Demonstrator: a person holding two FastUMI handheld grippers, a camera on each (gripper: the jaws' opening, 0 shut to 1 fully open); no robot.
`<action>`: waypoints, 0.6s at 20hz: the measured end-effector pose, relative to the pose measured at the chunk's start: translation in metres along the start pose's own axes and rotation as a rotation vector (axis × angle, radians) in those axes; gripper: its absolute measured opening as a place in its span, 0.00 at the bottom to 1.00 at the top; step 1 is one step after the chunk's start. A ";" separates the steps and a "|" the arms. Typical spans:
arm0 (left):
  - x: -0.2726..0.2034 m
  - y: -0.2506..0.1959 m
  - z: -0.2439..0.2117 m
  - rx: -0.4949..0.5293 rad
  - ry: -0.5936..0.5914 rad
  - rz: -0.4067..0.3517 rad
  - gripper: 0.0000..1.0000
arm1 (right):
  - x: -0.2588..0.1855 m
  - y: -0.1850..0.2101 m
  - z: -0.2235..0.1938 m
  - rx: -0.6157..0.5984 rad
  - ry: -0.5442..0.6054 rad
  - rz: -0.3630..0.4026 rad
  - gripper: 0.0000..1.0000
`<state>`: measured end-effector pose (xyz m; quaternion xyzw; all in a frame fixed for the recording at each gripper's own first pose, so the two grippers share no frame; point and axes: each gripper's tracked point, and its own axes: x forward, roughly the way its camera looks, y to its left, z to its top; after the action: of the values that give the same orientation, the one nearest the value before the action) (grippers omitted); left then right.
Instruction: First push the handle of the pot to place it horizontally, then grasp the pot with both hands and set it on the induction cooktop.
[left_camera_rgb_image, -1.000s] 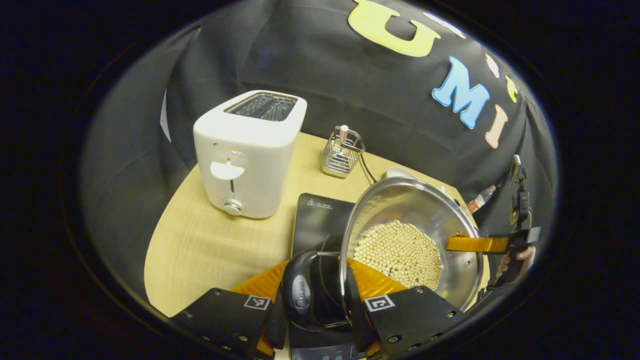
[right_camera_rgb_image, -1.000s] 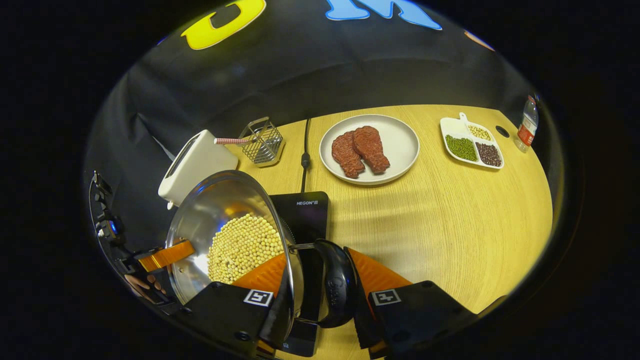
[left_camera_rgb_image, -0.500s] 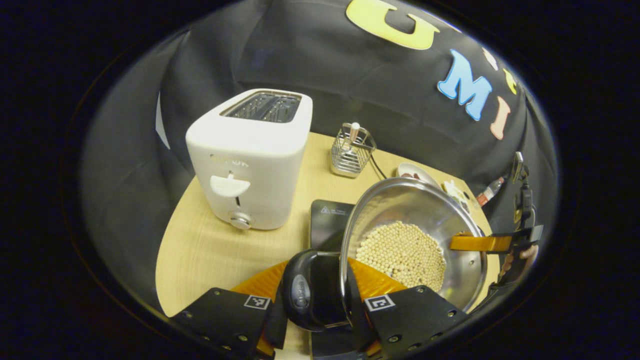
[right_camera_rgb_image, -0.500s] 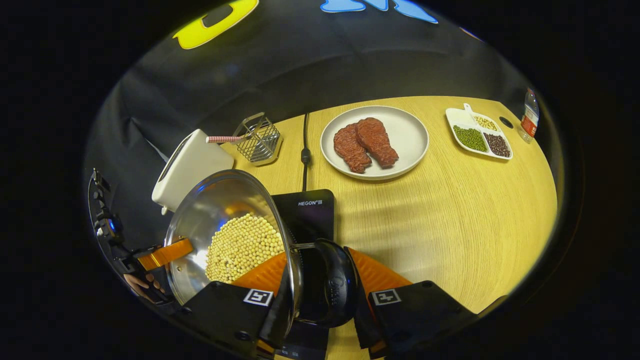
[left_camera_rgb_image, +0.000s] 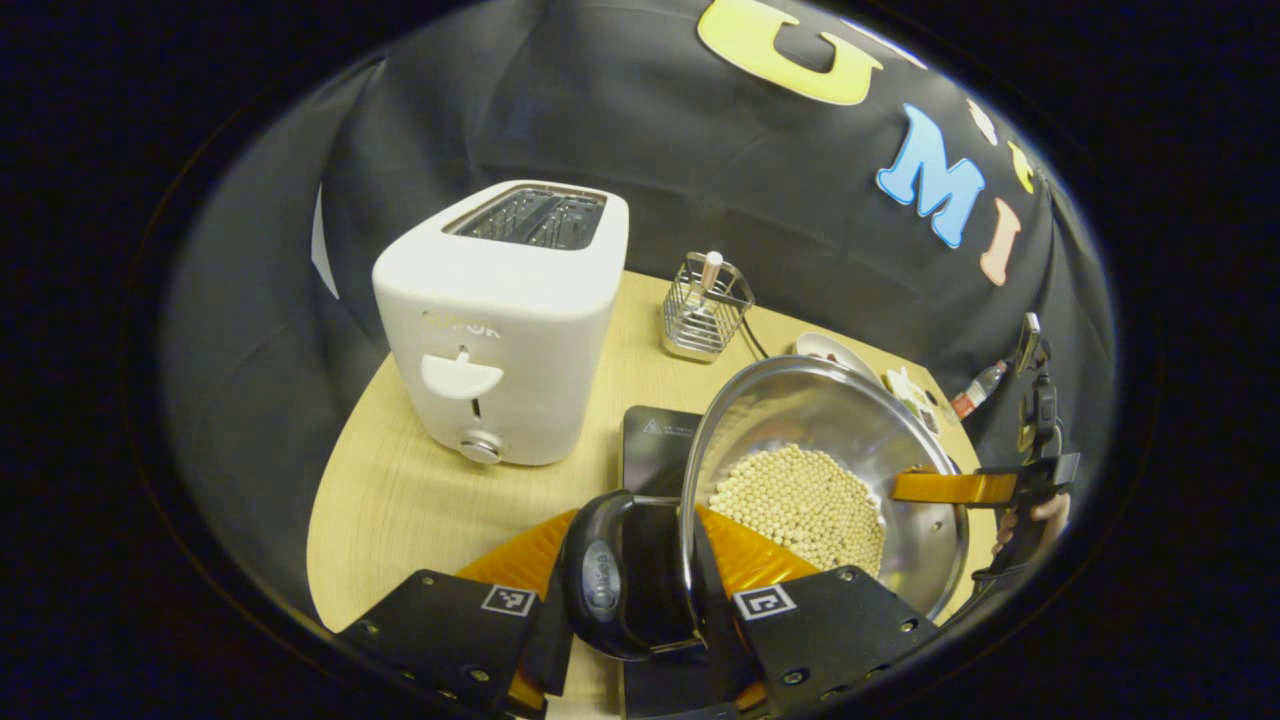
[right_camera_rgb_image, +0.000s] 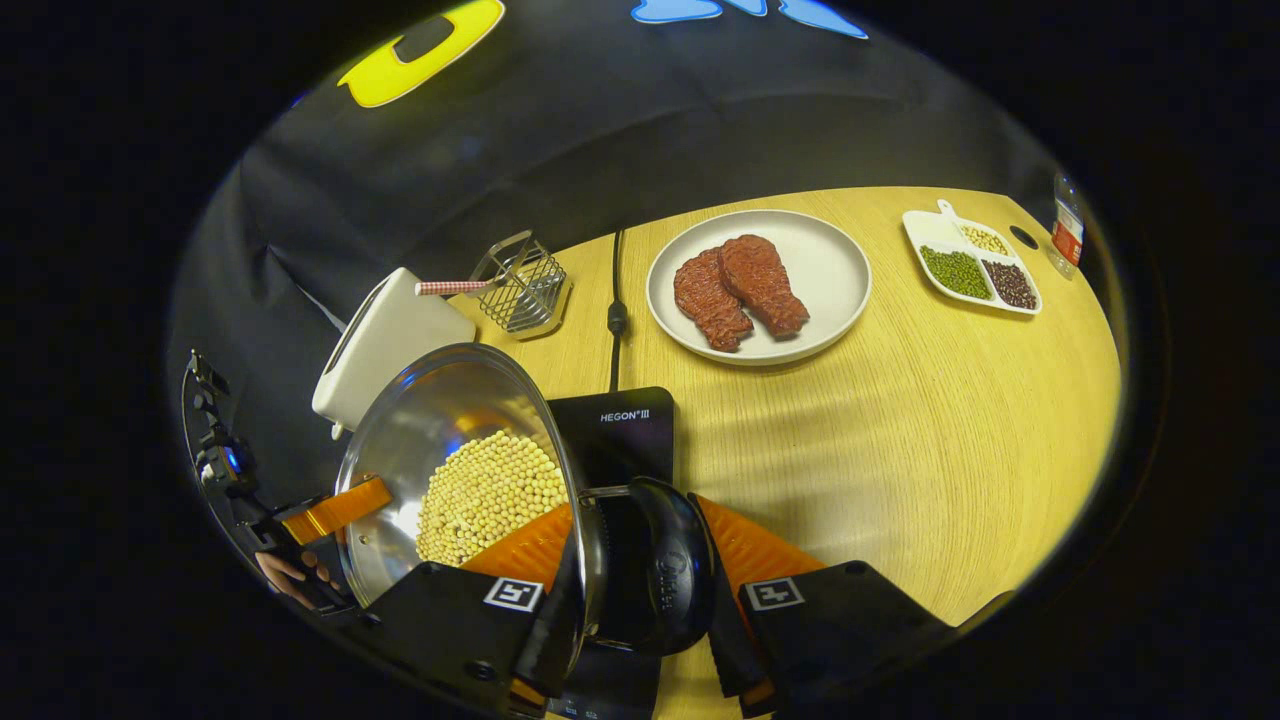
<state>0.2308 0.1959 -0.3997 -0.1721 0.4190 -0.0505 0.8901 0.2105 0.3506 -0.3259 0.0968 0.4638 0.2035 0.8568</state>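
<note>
Left gripper view: the left gripper (left_camera_rgb_image: 640, 625) is clamped on a black loop handle (left_camera_rgb_image: 605, 585) of the shiny steel pot (left_camera_rgb_image: 830, 470) filled with pale soybeans (left_camera_rgb_image: 800, 500), both orange fingers pressing the handle's sides. The pot appears to hang just above the black glass induction cooktop (left_camera_rgb_image: 655, 440), with the white two-slot toaster (left_camera_rgb_image: 500, 320) and a wire mesh caddy (left_camera_rgb_image: 703, 315) standing beyond on the light wooden table (left_camera_rgb_image: 400, 490). Across the rim, the far gripper's orange finger reaches in, sharing the load so the pot stays level.

Right gripper view: the right gripper (right_camera_rgb_image: 640, 610) grips the opposite black handle (right_camera_rgb_image: 670, 575), fingers closed against it. The cooktop lies directly beneath; the white plate of red meat slices (right_camera_rgb_image: 758, 285) and a divided dish of beans (right_camera_rgb_image: 970, 265) sit well apart, leaving the landing spot free.
</note>
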 end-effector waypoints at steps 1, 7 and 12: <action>0.000 0.000 -0.002 0.003 0.010 0.005 0.57 | 0.000 0.000 -0.002 0.002 0.010 -0.001 0.56; -0.011 0.017 -0.011 0.069 0.058 0.131 0.73 | -0.019 -0.002 -0.009 -0.019 0.026 0.001 0.88; -0.053 0.010 0.003 0.072 -0.021 0.197 0.91 | -0.066 -0.006 0.003 -0.011 -0.054 0.013 0.98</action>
<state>0.1982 0.2189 -0.3631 -0.0984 0.4225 0.0242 0.9007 0.1822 0.3166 -0.2763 0.1006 0.4386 0.2091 0.8682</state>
